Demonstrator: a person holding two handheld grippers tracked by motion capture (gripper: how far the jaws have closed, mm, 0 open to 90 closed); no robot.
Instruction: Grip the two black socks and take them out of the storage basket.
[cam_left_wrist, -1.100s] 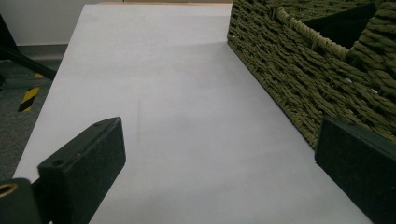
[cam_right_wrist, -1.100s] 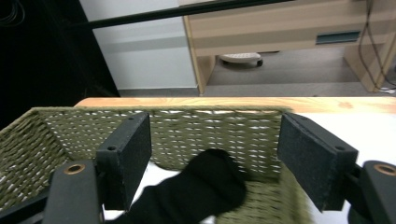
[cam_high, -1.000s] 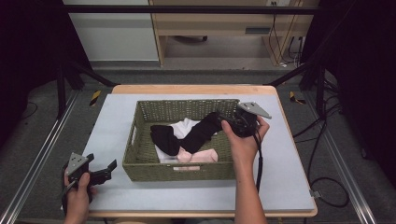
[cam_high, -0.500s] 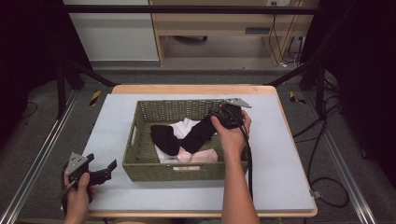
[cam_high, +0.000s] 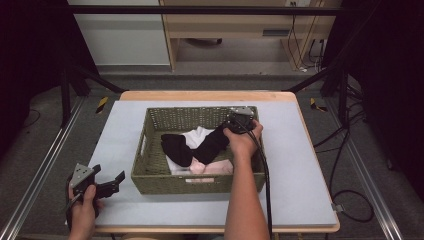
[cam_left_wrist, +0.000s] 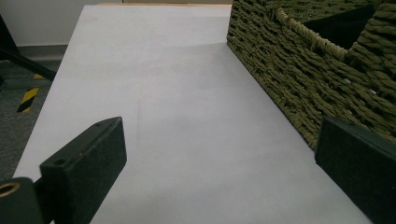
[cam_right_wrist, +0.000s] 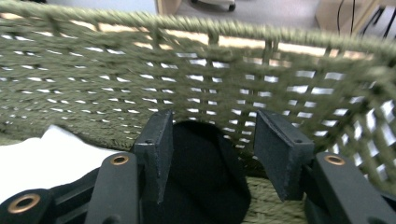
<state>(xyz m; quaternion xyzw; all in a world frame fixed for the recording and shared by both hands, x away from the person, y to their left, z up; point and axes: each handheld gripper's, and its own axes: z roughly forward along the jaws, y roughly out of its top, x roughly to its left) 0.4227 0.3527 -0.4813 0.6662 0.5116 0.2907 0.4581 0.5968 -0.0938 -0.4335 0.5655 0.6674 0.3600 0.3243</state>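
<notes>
Right gripper (cam_high: 231, 129) down inside the woven olive basket (cam_high: 150, 170), at its far right corner. Jaws have just been closing, now half apart astride the end of a black sock (cam_right_wrist: 205, 182); pads not visibly pressing it. Sock lies across a white cloth (cam_high: 196, 136) and a pink one (cam_high: 212, 167). Left gripper (cam_high: 111, 186) rests on the grey tabletop (cam_high: 300, 170) left of the basket, jaws wide, nothing in them.
</notes>
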